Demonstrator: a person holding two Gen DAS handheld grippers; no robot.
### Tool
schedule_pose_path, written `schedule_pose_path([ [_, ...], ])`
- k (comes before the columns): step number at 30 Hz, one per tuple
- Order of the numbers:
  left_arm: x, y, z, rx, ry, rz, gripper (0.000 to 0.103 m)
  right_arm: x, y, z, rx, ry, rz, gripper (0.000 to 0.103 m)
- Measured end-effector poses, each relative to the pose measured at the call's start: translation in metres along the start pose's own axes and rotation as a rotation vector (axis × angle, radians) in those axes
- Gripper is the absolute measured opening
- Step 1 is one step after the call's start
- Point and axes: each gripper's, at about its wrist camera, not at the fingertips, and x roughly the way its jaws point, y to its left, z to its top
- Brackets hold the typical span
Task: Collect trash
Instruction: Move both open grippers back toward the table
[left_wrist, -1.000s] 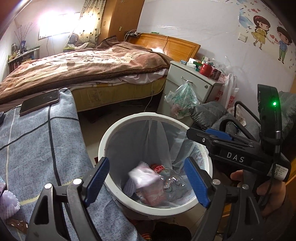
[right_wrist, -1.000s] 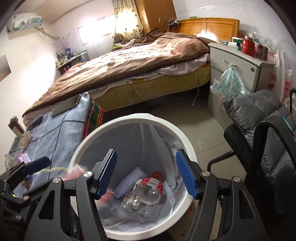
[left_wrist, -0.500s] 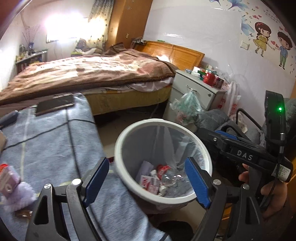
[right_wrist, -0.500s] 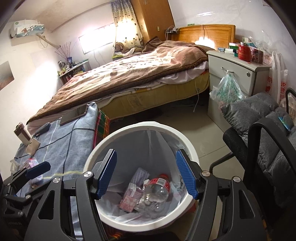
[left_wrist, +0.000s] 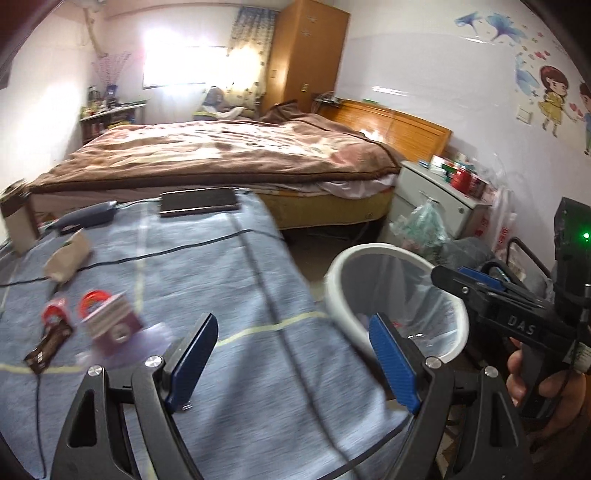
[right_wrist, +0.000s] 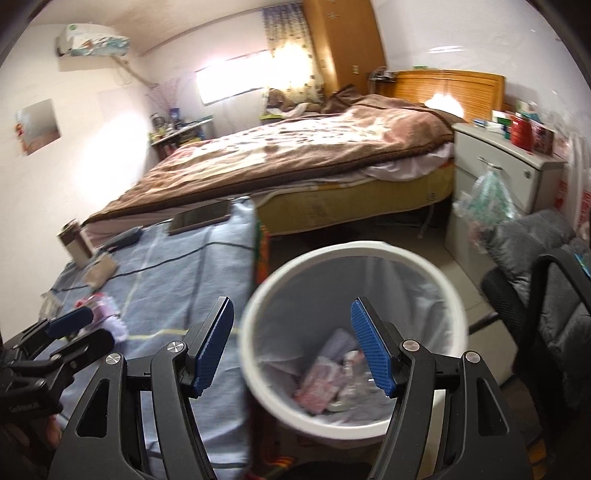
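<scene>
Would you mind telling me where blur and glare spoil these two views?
Left wrist view: the window is blown out, the wrappers on the blue cloth are motion-smeared. Right wrist view: the bin and its contents are blurred, glare sits on the headboard.

- White bin (right_wrist: 354, 249), pale translucent liner (right_wrist: 406, 291) inside, and pink-and-white wrappers (right_wrist: 321, 384) at the bottom.
- Bench cloth (left_wrist: 229, 280) is light blue, crossed by thin dark lines and one pale yellow stripe.
- Left tongs (left_wrist: 293, 363): black frame, deep blue ribbed pads (left_wrist: 391, 363).
- Right tongs (right_wrist: 291, 343): same black, same blue pads (right_wrist: 371, 354).
- Bed blanket (left_wrist: 221, 155) is brown with a paler tan pattern; the mattress side (right_wrist: 354, 206) is mustard yellow.
- Headboard (left_wrist: 395, 125) and wardrobe (left_wrist: 306, 55) are orange wood.
- On the cloth: a dark brown wrapper (left_wrist: 48, 347), a red-and-white lid (left_wrist: 94, 301) and a mauve pack (left_wrist: 114, 325).
- Nightstand (right_wrist: 506, 181) pale grey-white, red jar (right_wrist: 521, 129) on top.
- Chair (right_wrist: 543, 273) black with a grey cushion.
</scene>
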Motion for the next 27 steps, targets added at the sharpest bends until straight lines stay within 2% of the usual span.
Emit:
schedule_pose_path([
  [11, -0.038, 0.086, -0.030, -0.114, -0.028, 0.166, 0.085, 0.020, 0.062, -0.016, -0.105, 0.056, 0.137, 0.068],
  [15, -0.050, 0.111, -0.037, -0.136, -0.035, 0.215, 0.085, 0.030, 0.090, -0.023, -0.178, 0.101, 0.218, 0.068],
  [21, -0.060, 0.151, -0.048, -0.199, -0.034, 0.259, 0.085, 0.045, 0.131, -0.036, -0.281, 0.155, 0.293, 0.068],
  [27, -0.065, 0.179, -0.057, -0.222, -0.011, 0.285, 0.085, 0.062, 0.164, -0.041, -0.342, 0.186, 0.314, 0.068],
])
